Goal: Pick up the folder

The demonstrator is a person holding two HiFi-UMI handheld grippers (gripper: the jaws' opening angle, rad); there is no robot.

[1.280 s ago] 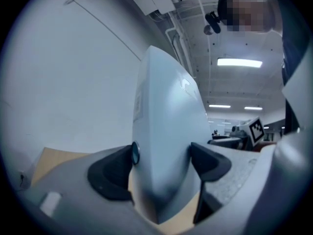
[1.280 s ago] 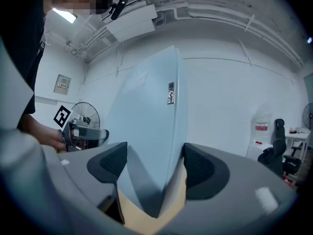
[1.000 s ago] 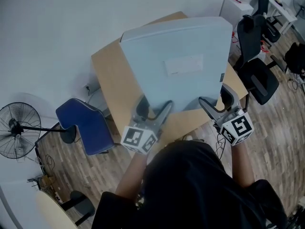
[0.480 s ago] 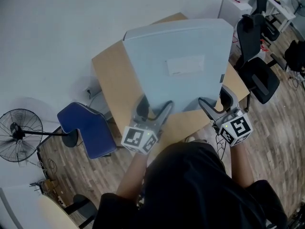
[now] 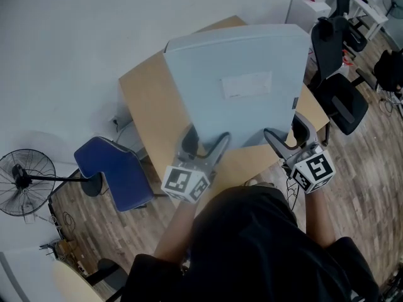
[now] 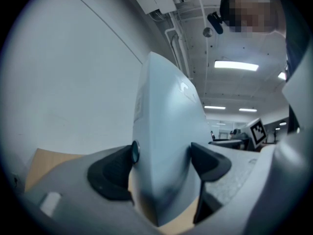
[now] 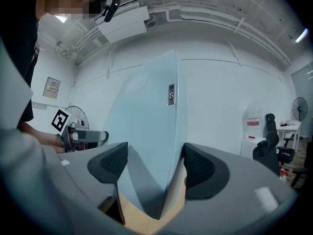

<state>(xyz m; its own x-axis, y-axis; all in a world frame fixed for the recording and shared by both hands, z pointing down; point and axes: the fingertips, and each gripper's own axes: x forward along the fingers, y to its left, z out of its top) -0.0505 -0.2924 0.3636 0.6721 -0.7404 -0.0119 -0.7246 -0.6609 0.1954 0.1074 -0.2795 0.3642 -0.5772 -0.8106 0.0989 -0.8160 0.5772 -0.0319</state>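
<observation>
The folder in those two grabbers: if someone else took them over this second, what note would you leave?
Left gripper: shut on the near edge of the folder, with a pad on each face.
Right gripper: shut on the same edge, further right.
Folder: pale blue, held over the wooden table, far end tilted upward.
Done: both grips are made, and the folder looks lifted off the table.
Left: probably just hold both grips firm and raise evenly. The pictures don't confirm that its far edge is clear of the table.
</observation>
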